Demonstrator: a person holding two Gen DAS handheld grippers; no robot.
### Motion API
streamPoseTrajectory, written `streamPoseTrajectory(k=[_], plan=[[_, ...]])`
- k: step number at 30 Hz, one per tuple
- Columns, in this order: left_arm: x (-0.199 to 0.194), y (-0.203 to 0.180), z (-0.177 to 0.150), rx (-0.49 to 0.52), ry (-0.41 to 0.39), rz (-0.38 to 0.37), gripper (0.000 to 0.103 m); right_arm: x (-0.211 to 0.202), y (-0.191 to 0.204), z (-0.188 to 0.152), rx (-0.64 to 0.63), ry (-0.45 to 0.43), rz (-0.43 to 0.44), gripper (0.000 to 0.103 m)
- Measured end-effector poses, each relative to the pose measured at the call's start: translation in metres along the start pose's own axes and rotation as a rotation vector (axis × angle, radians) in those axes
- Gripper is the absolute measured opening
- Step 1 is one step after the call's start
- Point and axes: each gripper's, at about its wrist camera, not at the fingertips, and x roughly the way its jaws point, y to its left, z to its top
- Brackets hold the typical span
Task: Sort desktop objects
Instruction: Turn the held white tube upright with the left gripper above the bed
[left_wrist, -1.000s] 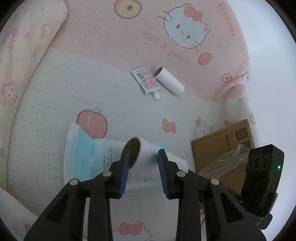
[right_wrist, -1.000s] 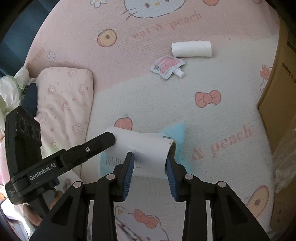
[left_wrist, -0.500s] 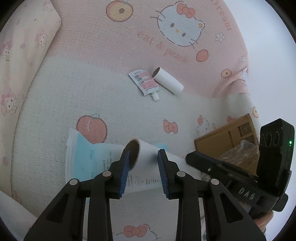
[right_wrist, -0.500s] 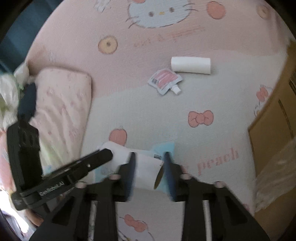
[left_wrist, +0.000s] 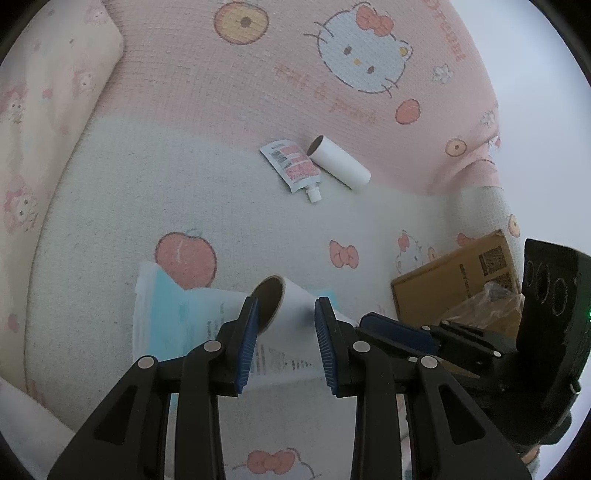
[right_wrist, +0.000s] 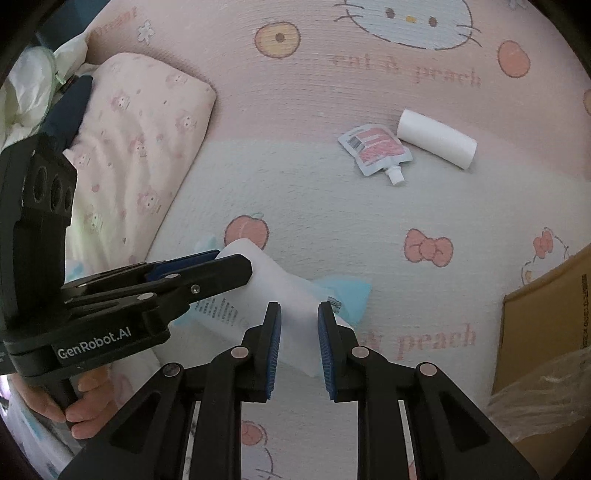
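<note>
both on the white cardboard tube (left_wrist: 291, 295) — left hand-held gripper (left_wrist: 284, 339) clamps it, right hand-held gripper (right_wrist: 299, 347) seemingly squeezing its flattened end.

Pink-and-white knitted blanket (left_wrist: 184, 184) spread right across the bed, and the pale pink pillow (right_wrist: 140, 147) sits at its left edge. That's our marker. Well right of the pillow, up on the pink band, there's a big cat-face print (left_wrist: 364, 55). Below and right of the pillow, on the white band, a peach print (left_wrist: 184, 258), and further right a pink bow print (right_wrist: 428, 247). Far across from the pillow, a brown cardboard box (left_wrist: 450, 280) with crinkled clear plastic (right_wrist: 535, 387) on it. Tucked behind the pillow's top-left corner: a dark blue cloth (right_wrist: 70, 107), and crumpled white material (right_wrist: 26, 85) beyond that.
</note>
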Motion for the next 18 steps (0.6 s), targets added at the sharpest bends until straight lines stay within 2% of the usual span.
streamPoseTrajectory(k=[6, 10, 12, 18], plan=[[-0.016, 0.014, -0.003, -0.085, -0.021, -0.052, 0.033, 0.003, 0.004, 0.000, -0.010, 0.010, -0.005, 0.017], [-0.009, 0.028, 0.000, -0.188, 0.017, -0.177, 0.033, 0.007, 0.003, 0.000, -0.002, 0.026, 0.014, 0.017], [-0.003, 0.032, 0.001, -0.222, 0.030, -0.204, 0.033, 0.010, 0.003, 0.001, -0.006, 0.038, 0.030, 0.017], [0.012, 0.031, 0.008, -0.252, 0.038, -0.223, 0.033, 0.018, 0.000, 0.007, 0.016, 0.073, 0.093, 0.018]])
